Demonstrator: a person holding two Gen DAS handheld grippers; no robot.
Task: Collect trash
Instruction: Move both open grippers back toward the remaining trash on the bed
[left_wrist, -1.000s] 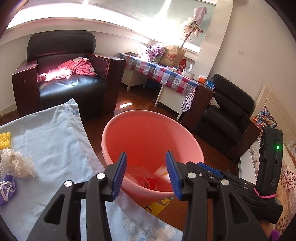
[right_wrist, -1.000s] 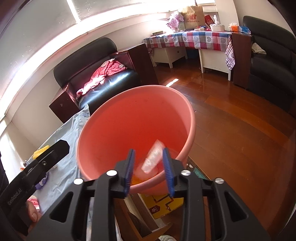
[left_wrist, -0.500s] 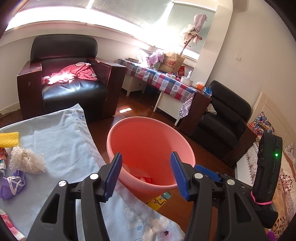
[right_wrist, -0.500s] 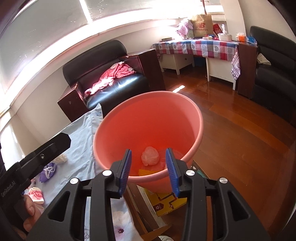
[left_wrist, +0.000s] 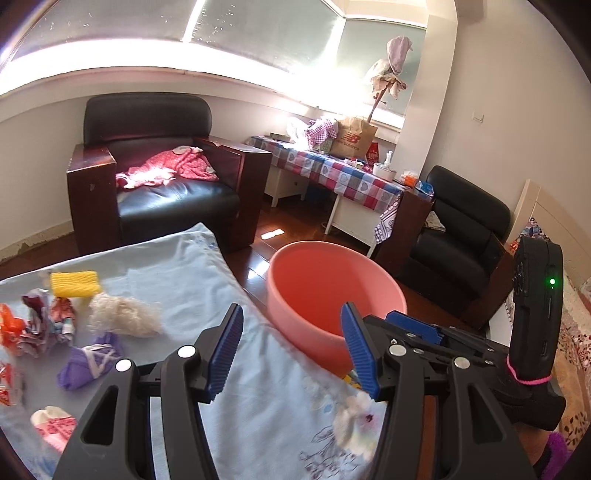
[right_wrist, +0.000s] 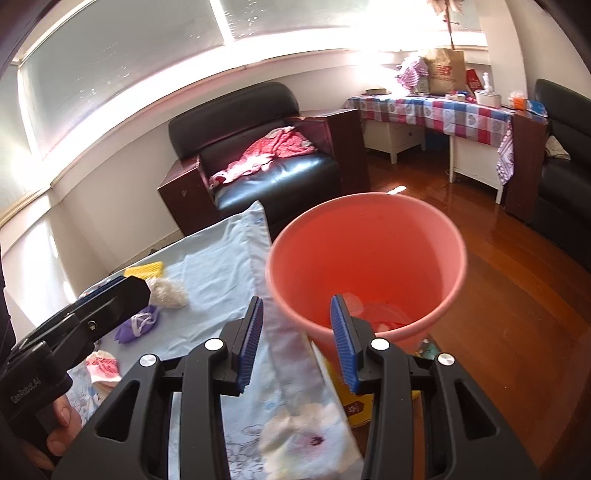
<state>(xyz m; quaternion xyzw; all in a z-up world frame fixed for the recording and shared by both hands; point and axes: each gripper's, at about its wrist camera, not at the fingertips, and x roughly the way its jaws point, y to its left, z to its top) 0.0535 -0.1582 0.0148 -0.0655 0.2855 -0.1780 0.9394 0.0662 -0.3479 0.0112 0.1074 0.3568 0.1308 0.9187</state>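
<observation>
Both the left gripper (left_wrist: 291, 350) and right gripper (right_wrist: 297, 345) show empty, parted jaws; the bucket (right_wrist: 369, 236) hides most of its trash.

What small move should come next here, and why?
Probably swing the left gripper left toward the fluffy white wad on the blue cloth. Both grippers are open and empty, the pink bucket already holds some trash, and several scraps lie on the cloth, nearest that gripper.

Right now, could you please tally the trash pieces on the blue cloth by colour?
Yellow piece: 1
Cream piece: 1
Purple piece: 1
Pink-and-white piece: 1
Multicoloured piece: 1
Orange piece: 1
Red-and-white piece, edge-cropped: 1
Total: 7
</observation>
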